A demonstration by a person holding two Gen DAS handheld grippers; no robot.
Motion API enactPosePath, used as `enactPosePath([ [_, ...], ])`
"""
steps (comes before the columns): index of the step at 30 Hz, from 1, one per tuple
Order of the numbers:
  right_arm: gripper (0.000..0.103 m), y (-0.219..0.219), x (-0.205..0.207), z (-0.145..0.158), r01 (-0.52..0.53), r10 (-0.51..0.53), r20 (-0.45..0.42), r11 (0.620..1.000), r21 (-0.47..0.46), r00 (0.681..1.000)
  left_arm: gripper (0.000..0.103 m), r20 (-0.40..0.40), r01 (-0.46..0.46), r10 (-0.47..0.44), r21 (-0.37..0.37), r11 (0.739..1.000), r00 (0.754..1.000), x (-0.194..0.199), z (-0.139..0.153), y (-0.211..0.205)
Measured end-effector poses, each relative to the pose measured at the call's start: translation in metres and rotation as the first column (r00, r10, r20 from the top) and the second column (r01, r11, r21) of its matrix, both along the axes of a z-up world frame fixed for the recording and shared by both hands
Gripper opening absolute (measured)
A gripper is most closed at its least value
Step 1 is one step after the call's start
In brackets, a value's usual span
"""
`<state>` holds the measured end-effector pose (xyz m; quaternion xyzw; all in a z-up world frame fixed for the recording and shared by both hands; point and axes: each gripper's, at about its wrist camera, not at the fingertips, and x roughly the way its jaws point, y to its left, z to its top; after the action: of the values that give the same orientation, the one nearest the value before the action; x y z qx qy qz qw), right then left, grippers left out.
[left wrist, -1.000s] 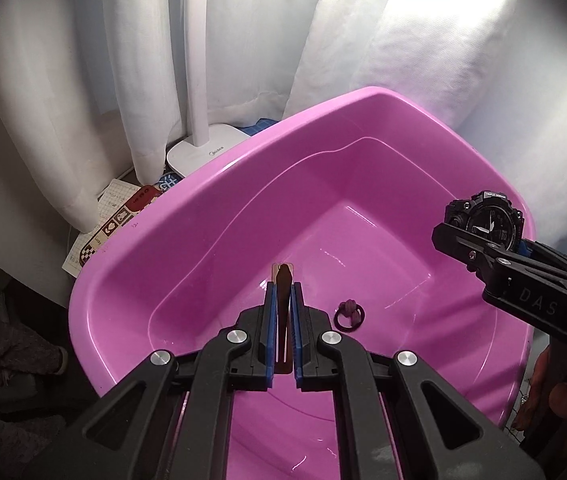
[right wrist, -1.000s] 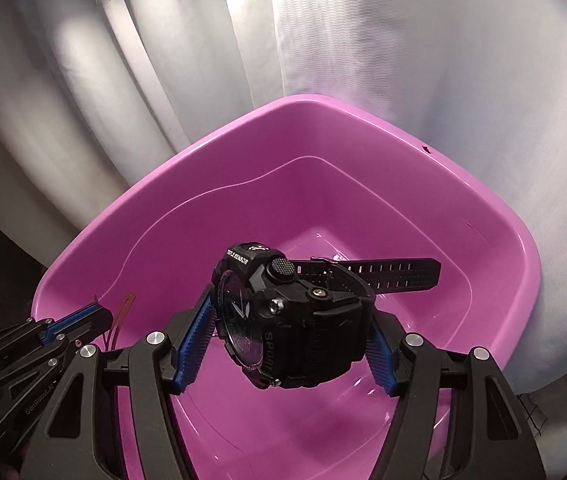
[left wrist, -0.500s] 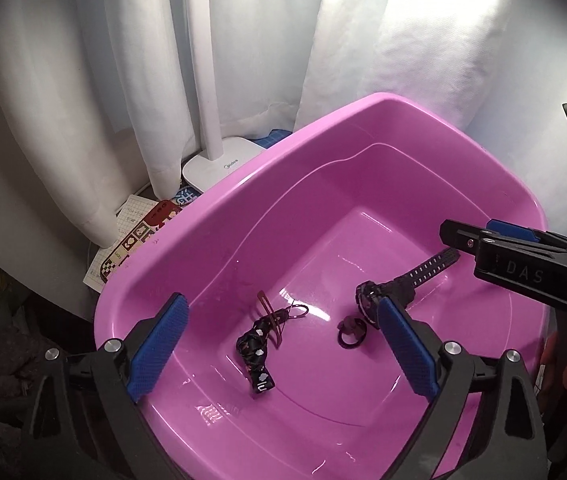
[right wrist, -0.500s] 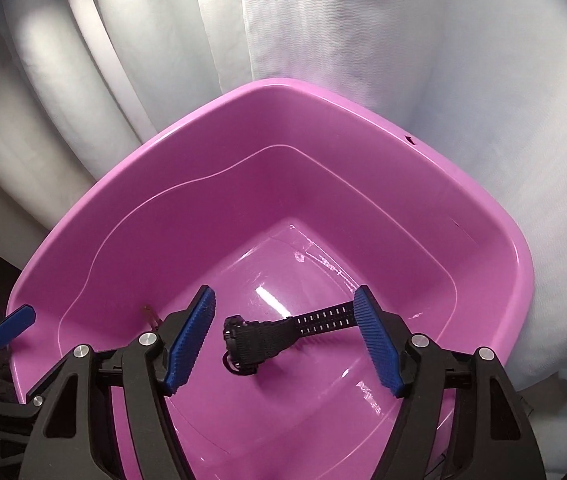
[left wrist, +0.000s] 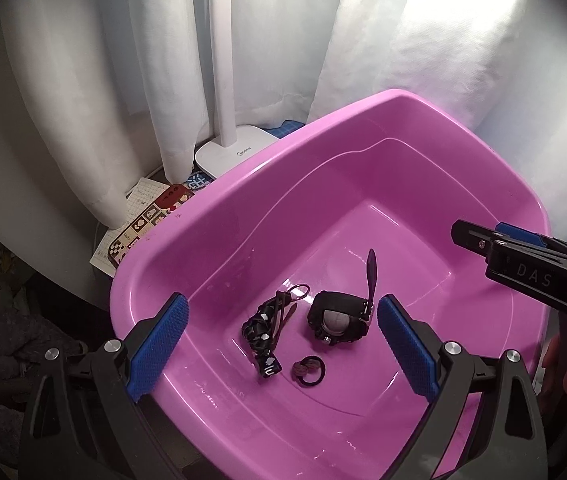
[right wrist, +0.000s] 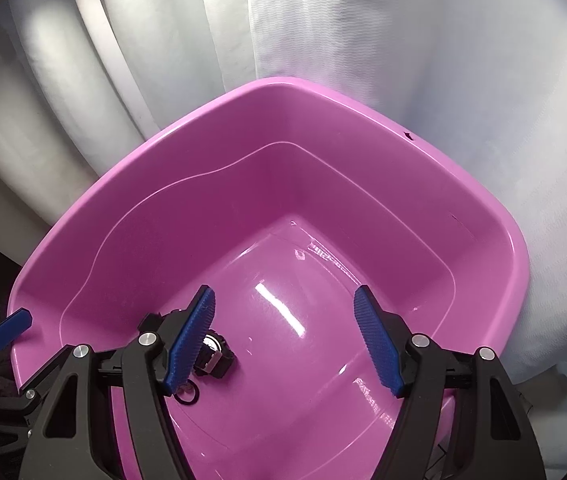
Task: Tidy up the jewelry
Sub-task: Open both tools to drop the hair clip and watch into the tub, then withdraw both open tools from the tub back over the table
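Observation:
A pink plastic basin [left wrist: 187, 220] fills both views. On its floor lie a black sports watch [left wrist: 339, 320] face down with one strap standing up, a tangled black and brown cord bracelet [left wrist: 263, 324], and a small black ring with a knot [left wrist: 309, 368]. My left gripper [left wrist: 281, 344] hangs open above them with nothing between its blue pads. My right gripper [right wrist: 283, 340] is open over the basin [right wrist: 163, 140] and empty. Its left finger hides part of the watch [right wrist: 215, 354]. The ring [right wrist: 185, 394] shows just below that finger.
A white lamp base [left wrist: 235, 152] with its pole stands behind the basin, against white curtains. Patterned cards and papers [left wrist: 143, 220] lie left of the basin. My right gripper [left wrist: 479, 240] reaches in over the right rim, with a hand behind it.
My left gripper opened and let the cord bracelet drop into the basin. My right gripper let go of the watch, which fell to the basin floor and rolled face down.

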<state>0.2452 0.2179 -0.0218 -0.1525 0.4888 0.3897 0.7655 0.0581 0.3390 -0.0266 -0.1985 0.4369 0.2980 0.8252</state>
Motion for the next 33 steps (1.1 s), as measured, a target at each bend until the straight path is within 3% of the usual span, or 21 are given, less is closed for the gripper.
enactPosePath([
  [16,0.069,-0.024,-0.025,0.030,-0.006,0.003,0.064,0.999,0.037,0.998,0.094,0.065,0.002,-0.005,0.046,0.999,0.998,-0.028,0.029,-0.029],
  [33,0.069,-0.107,-0.066,0.052,0.026,-0.037,0.094,0.992,0.122,0.995,0.094,0.103,0.009,-0.019,0.097,0.995,0.995,-0.062,0.051,-0.092],
])
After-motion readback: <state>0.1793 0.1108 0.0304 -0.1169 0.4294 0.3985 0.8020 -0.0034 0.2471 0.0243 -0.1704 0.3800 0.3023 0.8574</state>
